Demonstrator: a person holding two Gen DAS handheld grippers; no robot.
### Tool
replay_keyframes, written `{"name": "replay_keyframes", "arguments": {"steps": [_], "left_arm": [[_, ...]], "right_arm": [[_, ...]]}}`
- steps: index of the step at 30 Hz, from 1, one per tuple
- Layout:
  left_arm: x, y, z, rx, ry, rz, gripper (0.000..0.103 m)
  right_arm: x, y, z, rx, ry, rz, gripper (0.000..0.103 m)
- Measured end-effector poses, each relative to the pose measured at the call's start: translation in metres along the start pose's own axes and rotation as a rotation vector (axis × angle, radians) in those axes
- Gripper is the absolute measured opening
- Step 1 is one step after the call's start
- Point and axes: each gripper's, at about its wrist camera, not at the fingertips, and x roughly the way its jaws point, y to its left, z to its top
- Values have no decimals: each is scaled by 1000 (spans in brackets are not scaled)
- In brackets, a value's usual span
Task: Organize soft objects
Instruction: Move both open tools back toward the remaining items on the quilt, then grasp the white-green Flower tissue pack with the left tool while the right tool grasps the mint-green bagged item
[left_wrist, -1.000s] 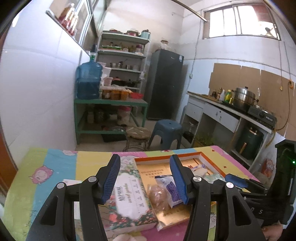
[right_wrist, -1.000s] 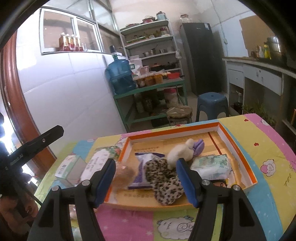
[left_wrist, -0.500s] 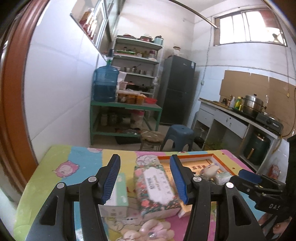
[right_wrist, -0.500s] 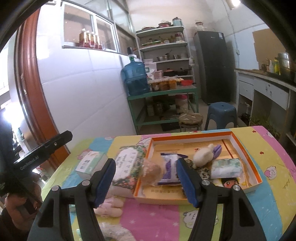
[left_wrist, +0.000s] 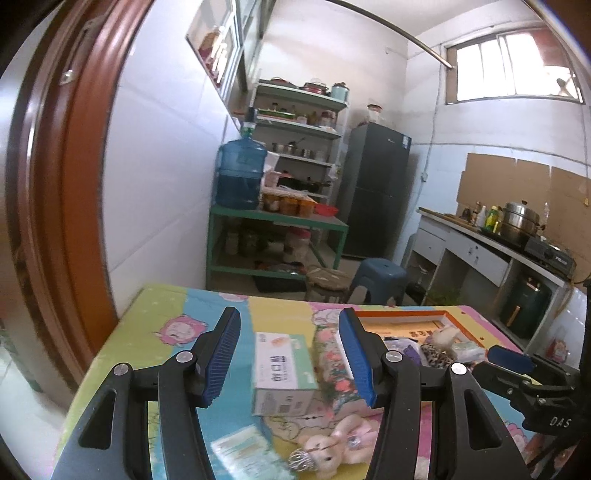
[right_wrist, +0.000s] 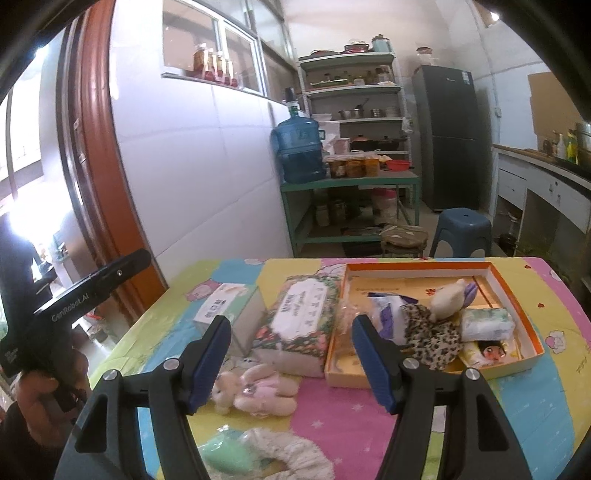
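Soft objects are partly inside the orange tray (right_wrist: 517, 291) and partly outside it on the worktop (right_wrist: 332, 410), which has a colourful cartoon cover. In the tray lie a leopard-print cloth (right_wrist: 432, 339), a cream plush toy (right_wrist: 448, 299) touching it, a wrapped tissue pack (right_wrist: 487, 325) at the right side, and a white and purple packet (right_wrist: 386, 314) at the left side. Just outside the left wall of the tray stands a floral tissue pack (right_wrist: 301, 317), and beside that a white tissue box (right_wrist: 225, 306). In front of these two, a pink plush rabbit (right_wrist: 258, 387) lies on the worktop, and nearer to the camera there are a white scrunchie (right_wrist: 291, 450) and a mint green soft item (right_wrist: 225, 452), touching each other.

Both claws are open and grip nothing. The right claw (right_wrist: 290, 360) hangs above the rabbit and the floral pack. The left claw (left_wrist: 288, 360) hangs above the white box (left_wrist: 282, 371), with the rabbit (left_wrist: 332, 443) below it in the view.
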Motion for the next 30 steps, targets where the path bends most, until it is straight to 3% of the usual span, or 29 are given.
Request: {"name": "replay_keyframes", "arguments": {"steps": [9,18,30], "left_arm": [[-18,20,-17,1,13,41,57],[-18,40,-54,-27,83,56,57],[-8,56,-67,-61,119,76,57]], "right_arm": [[0,30,-22,-57,38,66,70],[21,54,-79,-173,191,223,70],[48,62,-105,-256,293,232,70]]}}
